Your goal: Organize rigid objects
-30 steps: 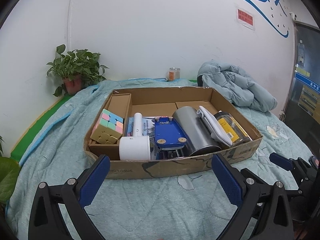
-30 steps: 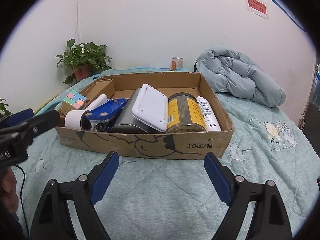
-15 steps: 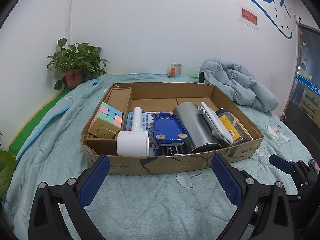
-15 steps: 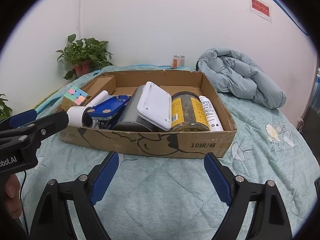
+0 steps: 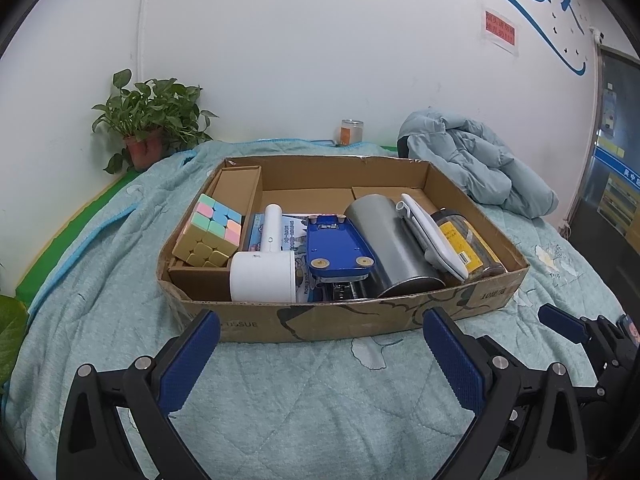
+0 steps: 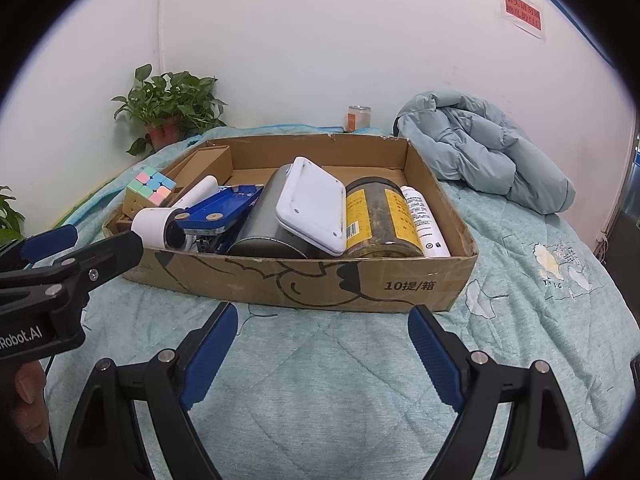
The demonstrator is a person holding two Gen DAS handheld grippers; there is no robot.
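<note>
My left tool (image 5: 320, 354) and right tool (image 6: 322, 344) both gape wide and empty over the bed's (image 6: 340, 392) near edge, before the cardboard box (image 6: 304, 280).

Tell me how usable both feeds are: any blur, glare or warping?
Left wrist: sharp, evenly lit, soft shadows; the cardboard box rim bows from fisheye. Right wrist: equally sharp, heavy dark vignette in the corners, mild sheen on the white device, print on the jar too small to read.

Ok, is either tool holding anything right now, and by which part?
Nothing is held. The left tool and right tool are both open over the quilt, short of the cardboard box.
</note>
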